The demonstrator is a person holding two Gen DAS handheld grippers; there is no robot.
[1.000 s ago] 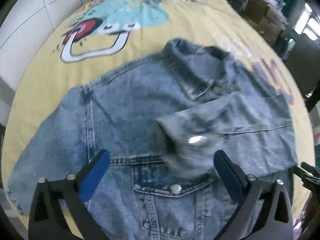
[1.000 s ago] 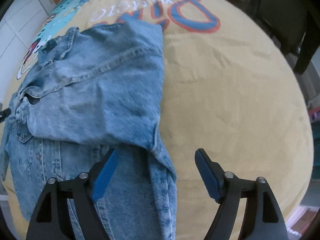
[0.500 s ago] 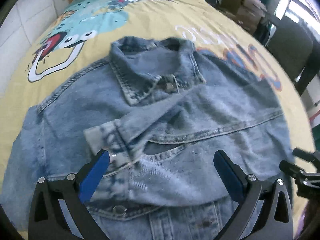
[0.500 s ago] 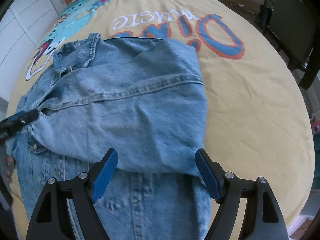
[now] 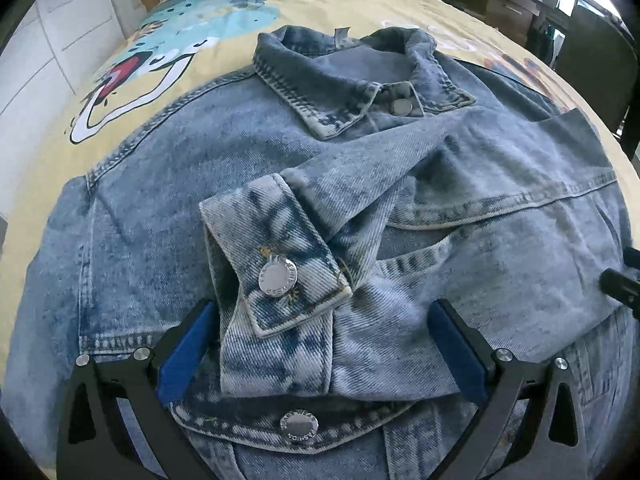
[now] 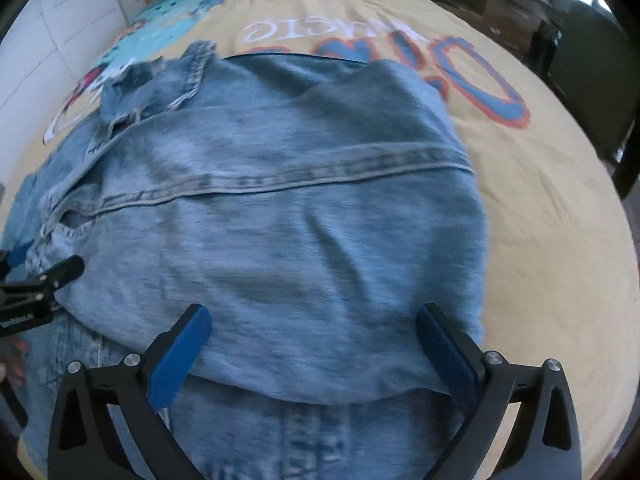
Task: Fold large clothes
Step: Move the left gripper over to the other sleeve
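A light blue denim jacket (image 5: 208, 168) lies face up on a yellow printed bedspread (image 5: 168, 76), collar (image 5: 352, 80) at the far side. Its right sleeve is folded across the chest, and the buttoned cuff (image 5: 276, 256) rests just ahead of my left gripper (image 5: 320, 354), which is open and empty close above the cloth. In the right wrist view the folded sleeve panel (image 6: 288, 240) fills the middle. My right gripper (image 6: 312, 354) is open and empty over its near edge. The left gripper's fingers (image 6: 60, 272) show at the left edge.
The bedspread (image 6: 540, 220) carries cartoon art and orange-blue lettering (image 6: 472, 80). White drawers (image 5: 64, 28) stand at the left. Cardboard boxes (image 5: 508, 4) and a dark chair (image 5: 592, 60) stand beyond the bed's right side.
The left gripper let the cuff drop onto the jacket's chest and came down close over it. The right gripper moved left from the bed's bare part to above the folded sleeve.
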